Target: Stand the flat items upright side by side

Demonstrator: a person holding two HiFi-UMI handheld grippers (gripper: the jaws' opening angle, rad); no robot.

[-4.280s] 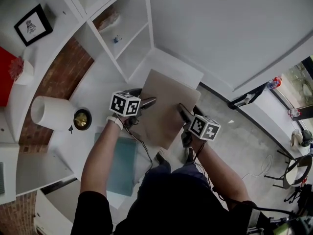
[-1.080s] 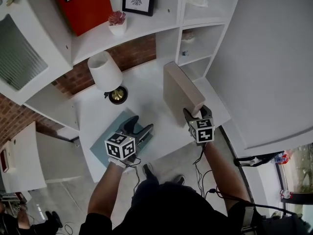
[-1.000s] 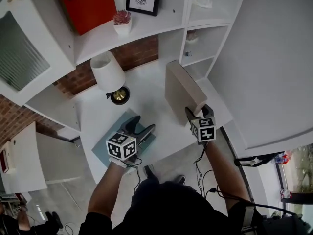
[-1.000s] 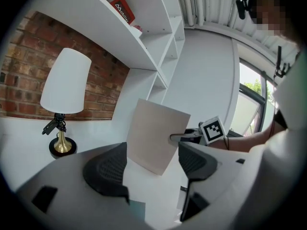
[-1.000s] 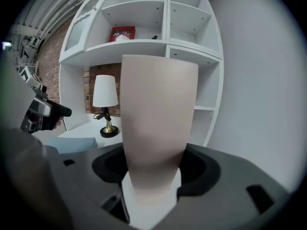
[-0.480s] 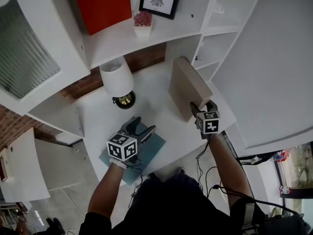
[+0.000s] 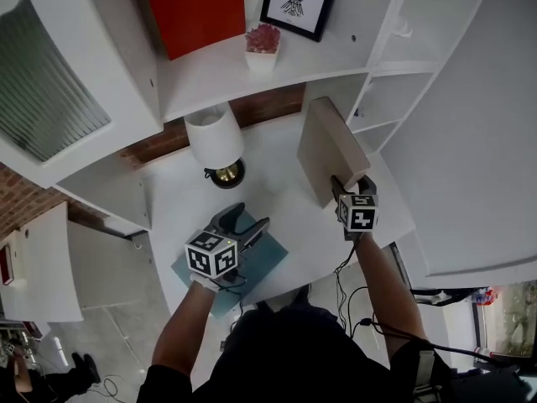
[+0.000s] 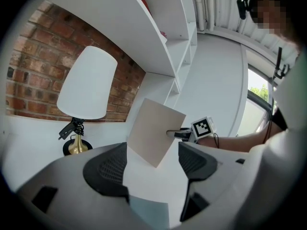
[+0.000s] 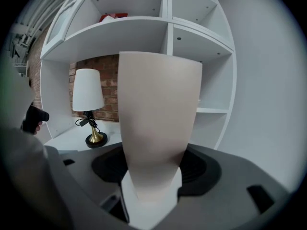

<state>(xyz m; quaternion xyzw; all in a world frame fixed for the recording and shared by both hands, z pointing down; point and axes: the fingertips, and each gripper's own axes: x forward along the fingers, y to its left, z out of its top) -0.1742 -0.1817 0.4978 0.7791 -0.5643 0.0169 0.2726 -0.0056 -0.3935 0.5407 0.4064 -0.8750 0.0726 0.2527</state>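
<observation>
A beige flat board (image 7: 330,148) stands on edge over the white desk (image 7: 277,183), a little tilted. My right gripper (image 7: 341,183) is shut on its near edge. In the right gripper view the board (image 9: 158,123) fills the gap between the jaws of that gripper (image 9: 153,172). A teal flat board (image 7: 256,265) lies flat at the desk's front. My left gripper (image 7: 250,218) hovers over it, open, with nothing between its fingers. In the left gripper view that gripper (image 8: 152,164) faces the beige board (image 8: 154,135), and the teal board (image 8: 149,215) shows low down.
A white lamp (image 7: 215,137) with a gold base (image 7: 226,173) stands at the back left of the desk. White shelf cubbies (image 7: 382,99) rise at the back right. Above, a shelf holds a potted plant (image 7: 263,42), a framed picture (image 7: 296,7) and a red box (image 7: 197,5).
The beige board, flat on the desk earlier, now stands on edge in my right gripper. My left gripper has left it and hangs over the teal board. Little has moved in the last second.
</observation>
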